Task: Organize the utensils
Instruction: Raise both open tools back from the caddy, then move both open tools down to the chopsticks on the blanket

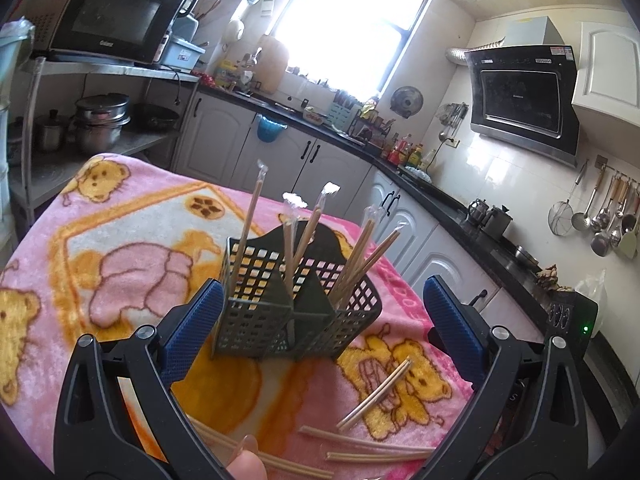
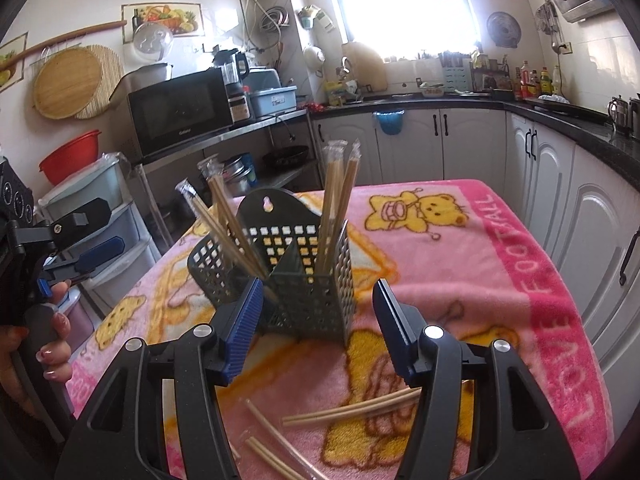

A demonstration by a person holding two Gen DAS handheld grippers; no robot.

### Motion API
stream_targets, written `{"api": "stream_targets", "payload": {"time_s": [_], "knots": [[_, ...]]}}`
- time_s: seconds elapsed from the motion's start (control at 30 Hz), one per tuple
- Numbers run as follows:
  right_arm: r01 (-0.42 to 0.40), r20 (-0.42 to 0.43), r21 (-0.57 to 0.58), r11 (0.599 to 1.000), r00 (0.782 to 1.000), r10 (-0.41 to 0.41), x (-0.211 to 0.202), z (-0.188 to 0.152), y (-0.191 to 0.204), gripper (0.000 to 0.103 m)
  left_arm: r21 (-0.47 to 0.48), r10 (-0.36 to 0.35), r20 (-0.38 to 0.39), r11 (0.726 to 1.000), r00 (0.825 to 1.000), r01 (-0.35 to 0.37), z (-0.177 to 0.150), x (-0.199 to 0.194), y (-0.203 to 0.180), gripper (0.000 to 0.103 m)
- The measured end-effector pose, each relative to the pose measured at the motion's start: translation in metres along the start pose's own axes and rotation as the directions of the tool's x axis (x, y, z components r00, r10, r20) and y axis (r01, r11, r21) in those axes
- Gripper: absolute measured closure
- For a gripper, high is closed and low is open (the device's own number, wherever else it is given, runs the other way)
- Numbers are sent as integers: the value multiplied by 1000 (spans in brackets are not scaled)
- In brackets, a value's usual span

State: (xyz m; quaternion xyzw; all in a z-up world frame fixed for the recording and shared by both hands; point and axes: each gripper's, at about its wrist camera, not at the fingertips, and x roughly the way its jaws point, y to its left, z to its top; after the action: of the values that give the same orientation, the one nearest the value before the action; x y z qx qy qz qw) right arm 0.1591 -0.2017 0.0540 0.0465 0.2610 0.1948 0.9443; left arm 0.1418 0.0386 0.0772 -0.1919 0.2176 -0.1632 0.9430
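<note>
A dark green perforated utensil holder [image 1: 296, 304] stands upright on the pink bear-print blanket [image 1: 120, 240]; it also shows in the right wrist view [image 2: 296, 280]. Several wrapped chopstick pairs [image 1: 300, 232] stand in its compartments [image 2: 336, 200]. Several more wrapped chopsticks [image 1: 376, 396] lie flat on the blanket in front of it [image 2: 352, 412]. My left gripper [image 1: 322, 304] is open and empty, its blue pads either side of the holder. My right gripper [image 2: 318, 300] is open and empty just in front of the holder. The left gripper [image 2: 92, 248] also shows at the left edge of the right wrist view.
The blanket [image 2: 500, 280] covers a small table. White cabinets with a black countertop [image 2: 560, 120] run behind and to the right. A metal rack with a microwave [image 2: 180, 112] and pots stands to the left. Plastic drawers [image 2: 108, 232] stand beside the table.
</note>
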Motion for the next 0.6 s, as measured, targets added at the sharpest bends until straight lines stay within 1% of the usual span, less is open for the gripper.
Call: {"api": "stream_targets", "payload": {"time_s": [0.6], "knots": [[-68,-100,-94,993,993,59,14,-25,29,48,-86,90,-58,992,994,-95,-26,-6,37,11]]}}
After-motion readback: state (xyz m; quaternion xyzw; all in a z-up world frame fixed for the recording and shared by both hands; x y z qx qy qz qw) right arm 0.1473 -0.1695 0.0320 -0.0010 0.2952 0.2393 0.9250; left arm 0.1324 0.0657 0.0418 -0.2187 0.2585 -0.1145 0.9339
